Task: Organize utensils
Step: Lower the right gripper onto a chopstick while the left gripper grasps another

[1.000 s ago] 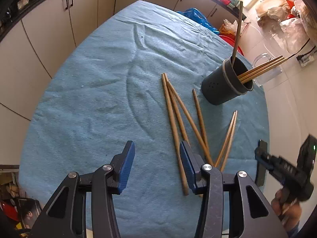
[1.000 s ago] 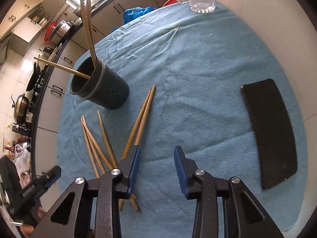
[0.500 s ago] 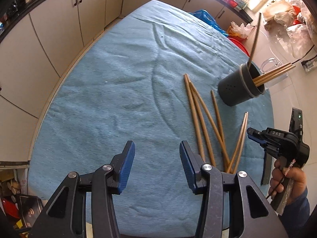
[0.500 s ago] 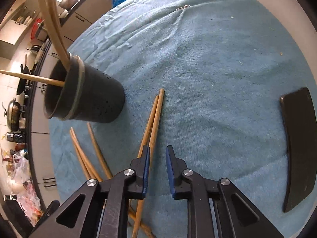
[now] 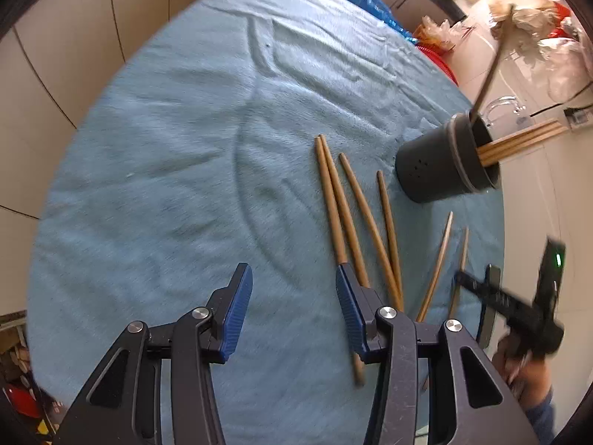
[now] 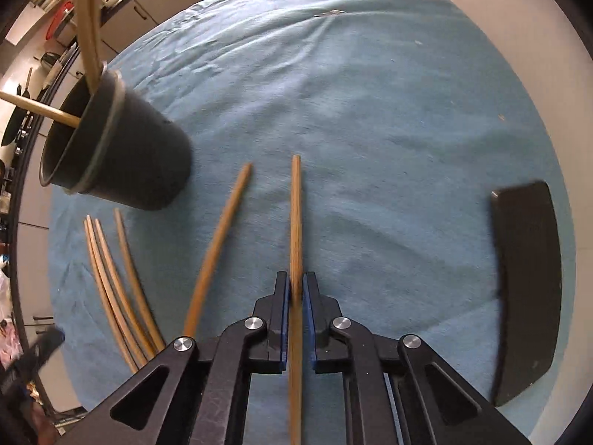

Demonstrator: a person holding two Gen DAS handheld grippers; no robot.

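Chopsticks already stand in the holder, but several loose ones lie on the cloth. Right gripper clamps one chopstick just beside the holder; left gripper hangs part-open, empty, over the rest.

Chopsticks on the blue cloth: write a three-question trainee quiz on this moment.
1. True or false: the right gripper is shut on a chopstick.
2. Where does the dark holder stand relative to that chopstick in the right wrist view? A) left B) right
3. Fill in: the left gripper is ____, with only blue cloth between its fingers.

Key: 1 true; 2 A; 3 open
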